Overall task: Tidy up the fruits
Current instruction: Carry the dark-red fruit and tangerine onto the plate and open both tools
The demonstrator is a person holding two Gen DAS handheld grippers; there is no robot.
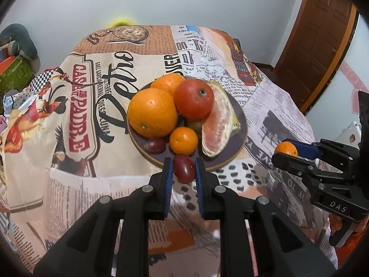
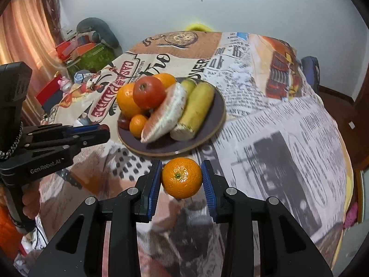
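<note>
A dark plate [image 1: 239, 124] [image 2: 219, 110] on the table holds a big orange [image 1: 152, 113], a red apple [image 1: 193, 98] [image 2: 149, 92], a peeled pomelo wedge [image 1: 218, 127] [image 2: 166, 113], a small mandarin [image 1: 183, 140] [image 2: 138, 125], a dark red grape [image 1: 155, 145] and yellow-green fruit [image 2: 198, 108]. My left gripper [image 1: 183, 169] is shut on a dark red grape [image 1: 183, 168] just above the plate's near rim. My right gripper [image 2: 181, 177] is shut on a mandarin [image 2: 181, 177] [image 1: 286, 149], held above the cloth in front of the plate.
The table carries a newspaper-print cloth [image 1: 92, 106] that hangs over its edges. Boxes and clutter [image 2: 85, 53] stand beyond the table's left side. A brown door [image 1: 322, 34] is at the right. A blue chair back [image 2: 311, 69] is behind the table.
</note>
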